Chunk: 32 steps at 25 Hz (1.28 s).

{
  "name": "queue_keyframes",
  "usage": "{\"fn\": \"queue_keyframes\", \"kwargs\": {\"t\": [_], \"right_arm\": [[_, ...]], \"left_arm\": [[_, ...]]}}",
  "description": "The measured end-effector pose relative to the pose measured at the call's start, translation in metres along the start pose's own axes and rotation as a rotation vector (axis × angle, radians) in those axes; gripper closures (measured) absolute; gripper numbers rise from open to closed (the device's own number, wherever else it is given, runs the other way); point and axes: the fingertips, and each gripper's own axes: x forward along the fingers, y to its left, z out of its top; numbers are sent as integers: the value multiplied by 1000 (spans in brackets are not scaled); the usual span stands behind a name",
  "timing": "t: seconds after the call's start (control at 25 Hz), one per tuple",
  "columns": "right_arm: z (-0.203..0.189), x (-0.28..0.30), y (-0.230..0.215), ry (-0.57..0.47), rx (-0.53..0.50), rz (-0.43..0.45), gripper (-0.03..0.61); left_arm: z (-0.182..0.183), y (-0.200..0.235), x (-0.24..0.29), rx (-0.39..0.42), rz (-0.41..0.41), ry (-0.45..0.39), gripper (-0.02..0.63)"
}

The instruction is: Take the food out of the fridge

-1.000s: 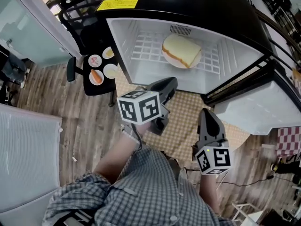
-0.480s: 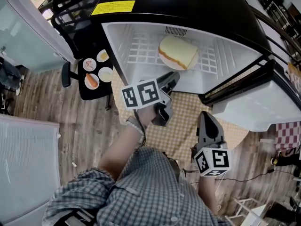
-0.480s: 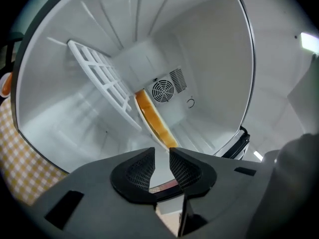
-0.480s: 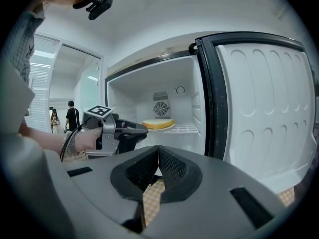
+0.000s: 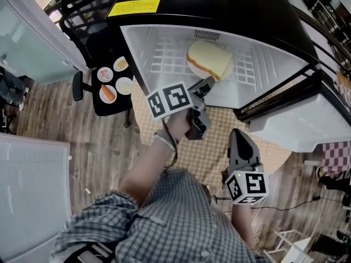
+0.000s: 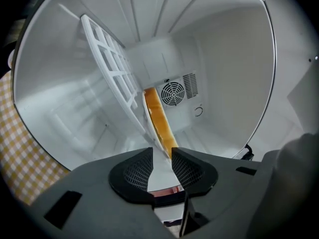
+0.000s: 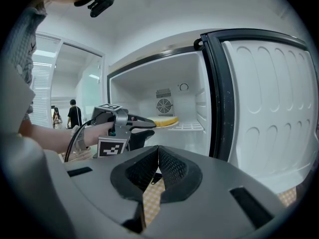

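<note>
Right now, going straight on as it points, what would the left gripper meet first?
Probably the white plate under the yellow bread slice; depth unclear. The left gripper's jaws have just been opening, empty.

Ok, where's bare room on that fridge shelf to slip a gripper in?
The white wire shelf is bare left of the plated yellow bread slice, up to the fridge's left wall; a narrower strip is free on its right. Crowded: the small black stand, holding four dishes.
</note>
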Motion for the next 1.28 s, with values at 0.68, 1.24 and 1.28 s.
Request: {"fn": "queue_keyframes", "kwargs": {"t": [0.68, 1.24, 1.28], "right_arm": [[7, 22, -7, -27, 147, 83, 568], [23, 98, -26, -128, 735, 275, 566], [21, 103, -27, -130, 773, 275, 566]], "left_arm": [[1, -3, -6, -62, -35, 20, 563], [3, -3, -29, -66, -63, 72, 565], [3, -3, -31, -70, -67, 75, 566]]}}
